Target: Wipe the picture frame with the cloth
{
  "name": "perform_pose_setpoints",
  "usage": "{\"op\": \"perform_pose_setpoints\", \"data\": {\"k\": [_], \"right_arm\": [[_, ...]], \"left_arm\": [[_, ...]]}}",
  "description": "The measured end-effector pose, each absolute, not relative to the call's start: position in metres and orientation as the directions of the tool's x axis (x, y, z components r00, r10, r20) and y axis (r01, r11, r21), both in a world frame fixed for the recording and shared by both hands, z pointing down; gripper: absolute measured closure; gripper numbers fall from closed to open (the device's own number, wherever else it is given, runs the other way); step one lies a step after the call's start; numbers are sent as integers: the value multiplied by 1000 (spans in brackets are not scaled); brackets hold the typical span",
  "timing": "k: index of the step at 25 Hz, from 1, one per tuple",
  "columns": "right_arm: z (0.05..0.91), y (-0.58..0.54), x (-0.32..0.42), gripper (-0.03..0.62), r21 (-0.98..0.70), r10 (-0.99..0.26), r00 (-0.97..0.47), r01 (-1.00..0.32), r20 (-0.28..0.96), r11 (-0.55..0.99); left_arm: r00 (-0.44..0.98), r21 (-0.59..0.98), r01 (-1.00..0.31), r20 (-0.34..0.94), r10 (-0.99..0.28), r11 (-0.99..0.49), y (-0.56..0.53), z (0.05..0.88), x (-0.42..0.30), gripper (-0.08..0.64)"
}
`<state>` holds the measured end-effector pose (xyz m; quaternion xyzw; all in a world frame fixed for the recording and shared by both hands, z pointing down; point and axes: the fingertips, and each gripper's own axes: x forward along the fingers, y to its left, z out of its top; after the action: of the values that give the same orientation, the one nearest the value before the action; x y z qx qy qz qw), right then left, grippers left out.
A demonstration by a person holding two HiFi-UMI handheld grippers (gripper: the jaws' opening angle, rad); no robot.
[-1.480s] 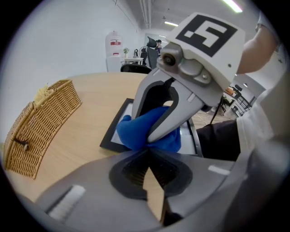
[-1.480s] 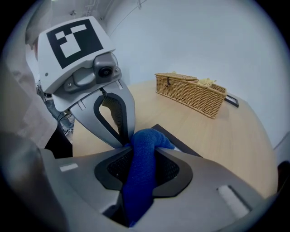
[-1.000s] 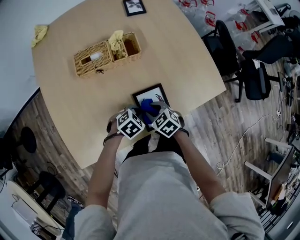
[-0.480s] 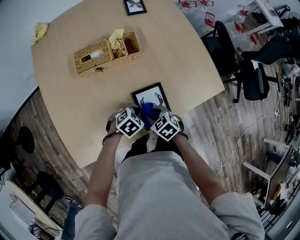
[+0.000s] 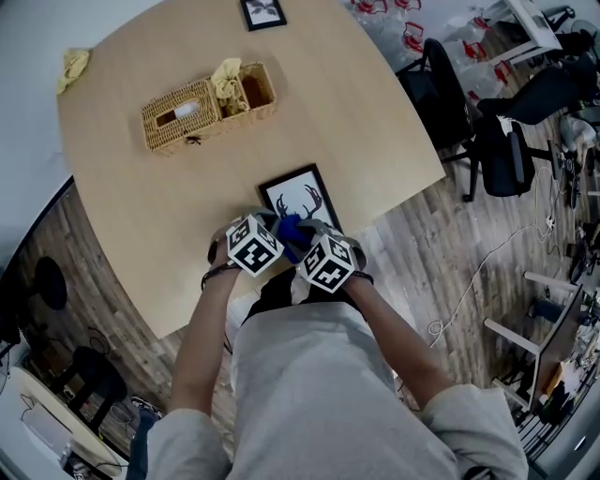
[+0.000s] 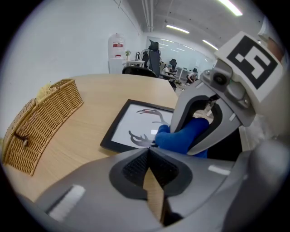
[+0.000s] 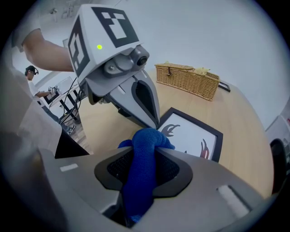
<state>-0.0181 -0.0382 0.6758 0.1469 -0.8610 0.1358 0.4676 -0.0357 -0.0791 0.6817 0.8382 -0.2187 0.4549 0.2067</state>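
Observation:
A black picture frame (image 5: 300, 201) with an antler print lies near the table's front edge. My right gripper (image 7: 144, 168) is shut on a blue cloth (image 7: 146, 149), whose bunched end rests on the frame's near part (image 6: 181, 136). The head view shows the cloth (image 5: 289, 229) between the two marker cubes. My left gripper (image 6: 147, 156) is shut with nothing between its pads. Its fingers (image 7: 146, 103) point down at the frame's near left corner (image 7: 168, 121), close beside the cloth. The frame's (image 6: 136, 123) far half is uncovered.
A wicker basket (image 5: 183, 112) with a tissue box and a yellow cloth (image 5: 228, 77) stands mid-table. A second small frame (image 5: 262, 11) sits at the far edge, another yellow cloth (image 5: 73, 64) at far left. Office chairs (image 5: 506, 141) stand on the floor at right.
The right gripper has dragged the blue cloth a little toward the frame's near left side, uncovering more of the antler print. The left gripper has stayed put.

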Motion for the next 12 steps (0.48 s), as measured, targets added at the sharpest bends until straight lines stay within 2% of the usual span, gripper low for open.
{"op": "perform_pose_setpoints", "data": {"k": [12], "right_arm": [[677, -19, -15, 479, -73, -68, -476, -271, 877, 960]], "left_arm": [[499, 155, -563, 847, -184, -811, -79, 682, -38, 508]]}}
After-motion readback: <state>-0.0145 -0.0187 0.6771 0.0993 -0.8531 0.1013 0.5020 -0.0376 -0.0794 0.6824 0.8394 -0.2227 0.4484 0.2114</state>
